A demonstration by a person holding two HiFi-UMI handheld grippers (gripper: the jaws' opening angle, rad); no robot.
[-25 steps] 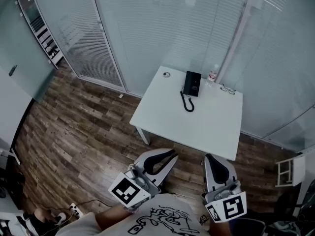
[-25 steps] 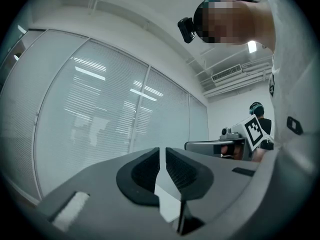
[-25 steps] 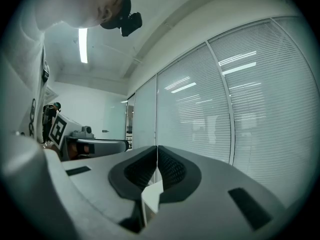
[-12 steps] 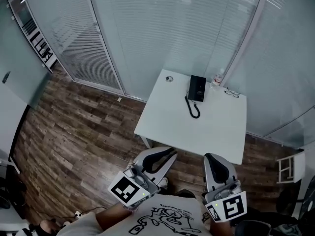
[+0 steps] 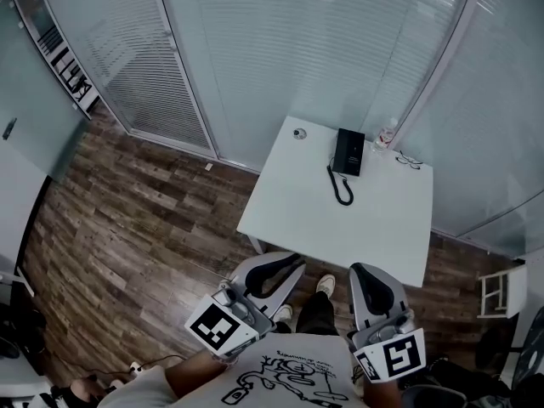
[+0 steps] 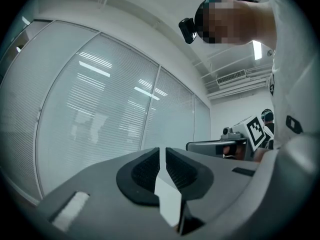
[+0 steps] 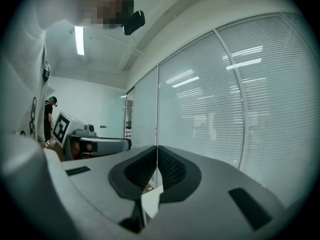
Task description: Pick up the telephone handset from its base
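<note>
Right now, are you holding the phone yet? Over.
Left gripper, right gripper both shut, empty, short of the white table. Black telephone handset on its base, far side. Coiled cord lies in front of it.

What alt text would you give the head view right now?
A black telephone sits near the far edge of a white table, its cord curling toward the viewer. Nearer, the left hand-held gripper and right hand-held gripper are both shut and empty, short of the table.

text: none legible | numbers: none | signs: square markers (image 5: 217, 330) on left tool (image 5: 293, 263), right tool (image 5: 359, 270)
</note>
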